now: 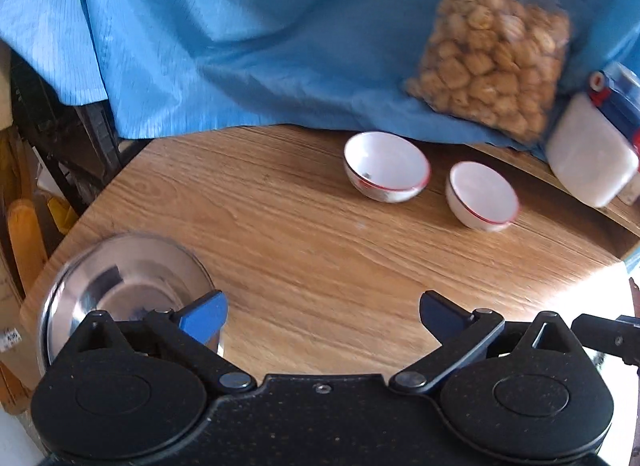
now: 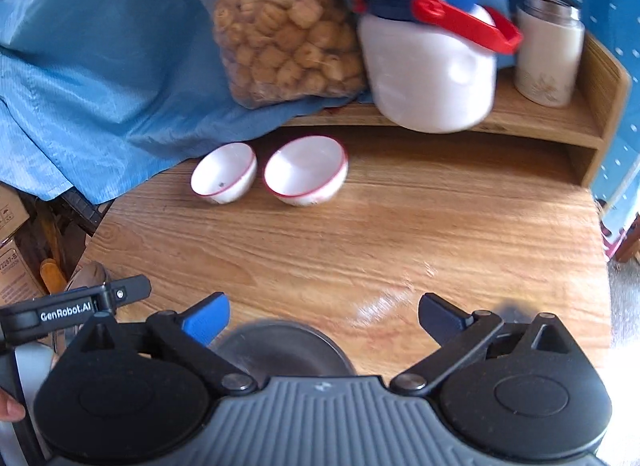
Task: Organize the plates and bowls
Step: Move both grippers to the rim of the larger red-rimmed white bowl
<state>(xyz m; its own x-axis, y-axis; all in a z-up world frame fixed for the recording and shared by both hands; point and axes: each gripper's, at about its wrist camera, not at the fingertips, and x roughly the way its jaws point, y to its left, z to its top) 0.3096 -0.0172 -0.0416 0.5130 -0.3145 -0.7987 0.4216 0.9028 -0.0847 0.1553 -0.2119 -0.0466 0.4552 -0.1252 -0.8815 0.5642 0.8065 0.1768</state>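
Two white bowls with red rims stand side by side at the back of the wooden table: one (image 1: 386,171) (image 2: 224,173) on the left, the other (image 1: 482,195) (image 2: 306,170) on the right. A steel plate (image 1: 120,286) lies at the table's near left corner, under my left gripper's left finger. My left gripper (image 1: 323,316) is open and empty above the table. My right gripper (image 2: 323,316) is open and empty, above another steel dish (image 2: 280,350) at the near edge. The left gripper's body (image 2: 76,308) shows in the right wrist view.
A blue cloth (image 1: 240,37) drapes the back. A bag of biscuits (image 2: 284,29) leans on it. A white jar with blue lid and red handle (image 2: 432,65) and a steel-topped flask (image 2: 548,49) stand on a low wooden shelf (image 2: 540,121). Boxes (image 2: 16,250) lie left of the table.
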